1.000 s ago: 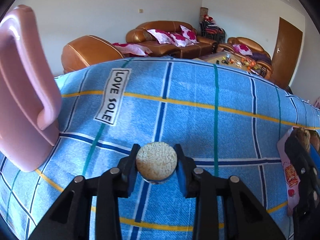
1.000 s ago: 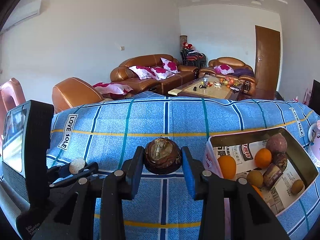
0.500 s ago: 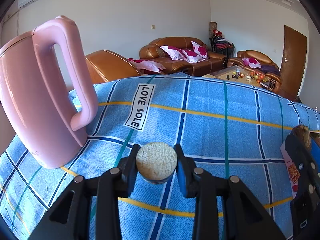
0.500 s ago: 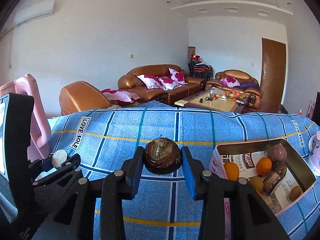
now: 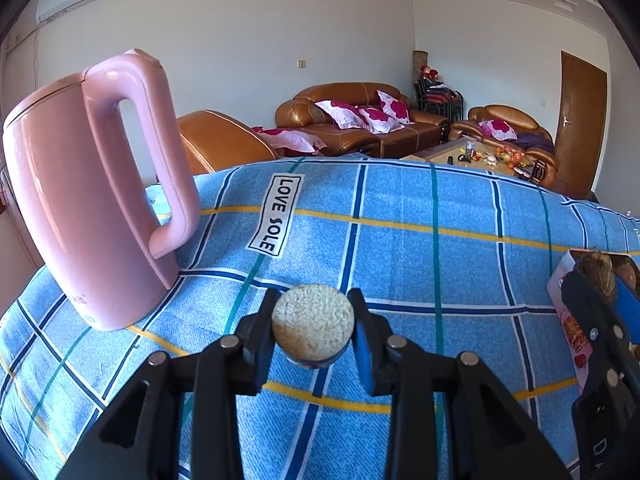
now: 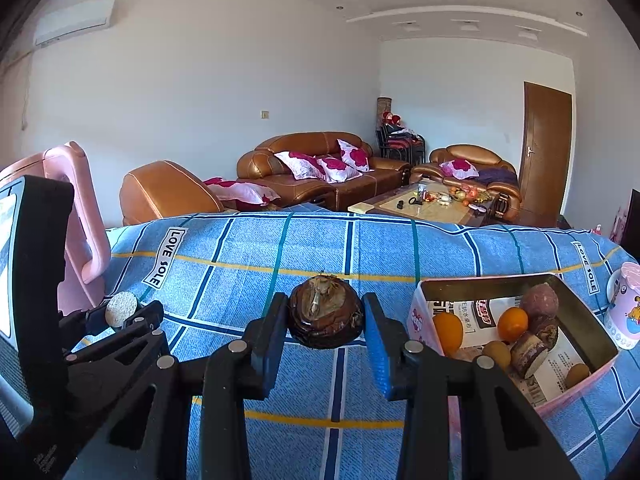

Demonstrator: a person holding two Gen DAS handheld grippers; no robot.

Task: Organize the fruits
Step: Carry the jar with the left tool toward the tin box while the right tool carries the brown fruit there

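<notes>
Between the left gripper's (image 5: pixel 313 330) closed fingers, a pale rough-faced round fruit (image 5: pixel 313 327) held above the cloth; right gripper (image 6: pixel 326 320) clamps a brown dried fruit (image 6: pixel 325 312), pink box (image 6: pixel 576 300) just right of it, likely both bound there.

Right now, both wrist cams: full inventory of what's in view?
Round fruit: 1, pale tan, rough, held in left gripper.
Brown fruit: 1, dark brown, held in right gripper.
Box: 1, pink, open, on cloth at right, lined with printed paper.
Oranges: 2, orange, in box.
Other fruit in box: several, purple and brown, exact count unclear.
Kettle: 1, pink, upright at left.
Cup: 1, pink, far right edge.
Cloth: 1, blue plaid, covers the surface.
Sofas: brown leather, background.
Left gripper: black, shut on fruit.
Right gripper: black and blue, shut on fruit.
</notes>
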